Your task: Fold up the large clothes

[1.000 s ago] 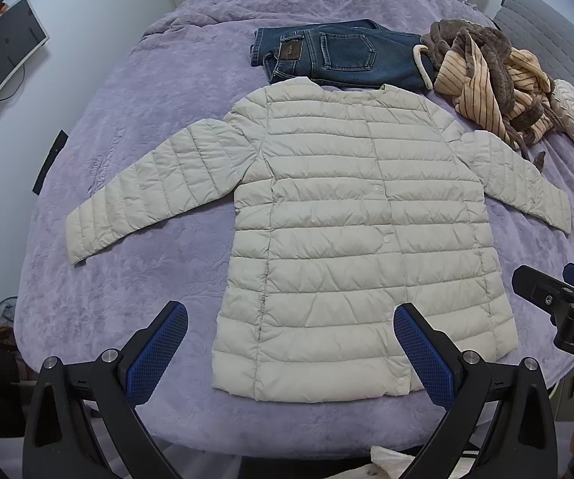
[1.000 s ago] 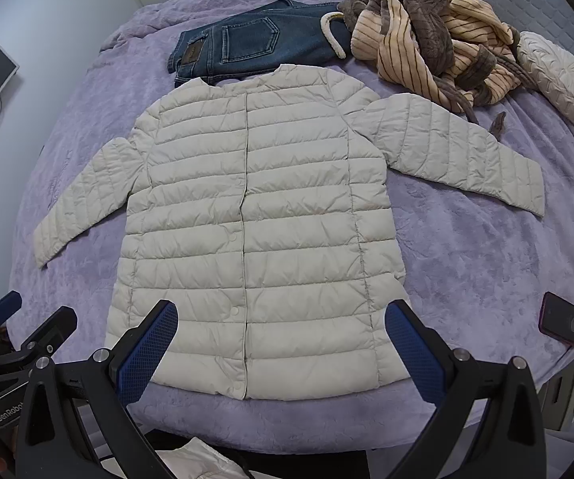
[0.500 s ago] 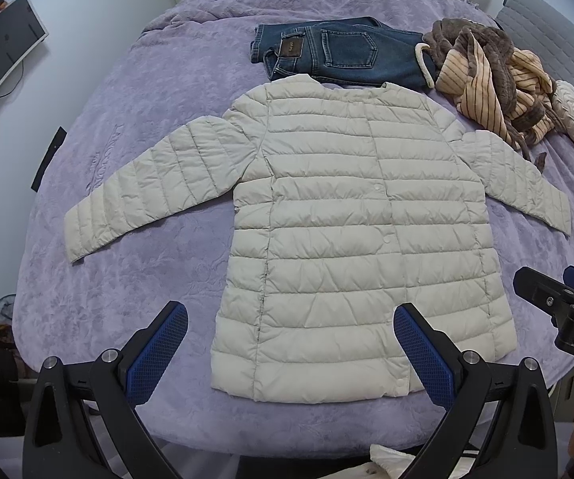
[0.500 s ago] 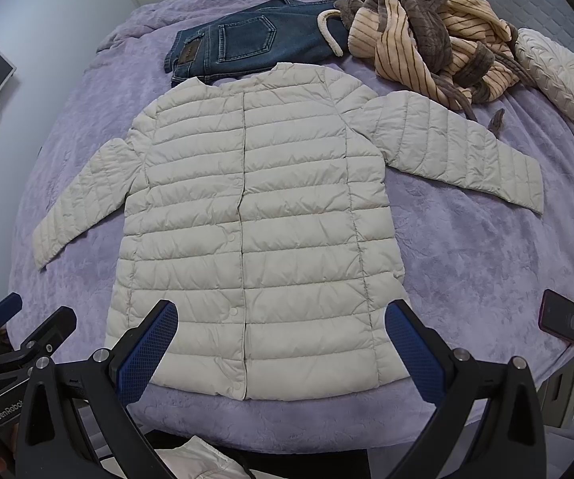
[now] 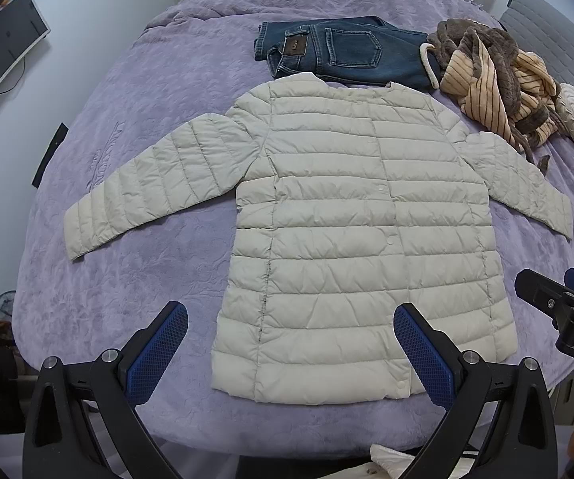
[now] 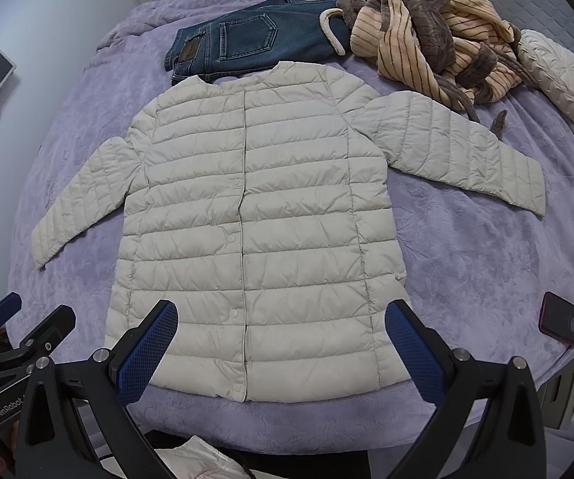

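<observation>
Left wrist view takes in the purple bed (image 5: pixel 135 319) first, and on it the pale quilted jacket (image 5: pixel 350 239) lies flat with its front up and snaps closed. Its long axis runs from the hem at the near edge of the bed to the neckline on the far side, and both sleeves angle outward and back toward the near edge. Beyond the jacket's collar lie folded jeans (image 5: pixel 338 50), just touching or nearly touching the neckline. A striped fleece garment (image 5: pixel 494 80) is heaped beyond the jacket's right shoulder, with a cream cushion (image 6: pixel 562 80) farther out and a dark phone (image 6: pixel 560 318) off the jacket's right hem corner.

Both tools hover above the jacket's hem, apart from it. The left gripper (image 5: pixel 290 355) has its jaws spread wide and holds nothing; the right gripper (image 6: pixel 281 353) is equally wide and empty.

As a judgement, the slippery, puffy fabric may slide out of a shallow pinch, and trapped air could spring a fold back open. A sleeve swept inward might snag the fleece garment or drag the jeans. Uneven pulls could skew the jacket off its axis.
</observation>
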`<state>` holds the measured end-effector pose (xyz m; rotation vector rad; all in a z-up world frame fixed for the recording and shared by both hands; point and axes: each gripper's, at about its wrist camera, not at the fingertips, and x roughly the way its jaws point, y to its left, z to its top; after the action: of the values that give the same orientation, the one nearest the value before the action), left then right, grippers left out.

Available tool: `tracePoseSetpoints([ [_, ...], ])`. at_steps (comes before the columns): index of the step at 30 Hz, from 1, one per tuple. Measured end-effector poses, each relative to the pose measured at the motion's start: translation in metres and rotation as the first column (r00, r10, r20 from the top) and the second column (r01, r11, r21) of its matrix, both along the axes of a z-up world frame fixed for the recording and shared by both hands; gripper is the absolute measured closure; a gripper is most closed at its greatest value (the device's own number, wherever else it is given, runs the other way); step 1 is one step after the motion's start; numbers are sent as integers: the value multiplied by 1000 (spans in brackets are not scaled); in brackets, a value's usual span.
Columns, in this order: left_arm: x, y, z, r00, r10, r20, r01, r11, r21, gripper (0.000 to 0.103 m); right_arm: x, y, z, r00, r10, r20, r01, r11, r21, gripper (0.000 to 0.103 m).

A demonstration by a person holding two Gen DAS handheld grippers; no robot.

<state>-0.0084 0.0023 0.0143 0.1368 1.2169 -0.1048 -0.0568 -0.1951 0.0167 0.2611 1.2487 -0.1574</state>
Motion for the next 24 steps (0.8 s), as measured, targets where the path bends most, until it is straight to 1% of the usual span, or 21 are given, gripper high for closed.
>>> tracePoseSetpoints([
  [24,1,4,-4,1000,4,-3,-4,1000,-2,0,0,1,-1,1000,-1,-6,1,1000,2,0],
])
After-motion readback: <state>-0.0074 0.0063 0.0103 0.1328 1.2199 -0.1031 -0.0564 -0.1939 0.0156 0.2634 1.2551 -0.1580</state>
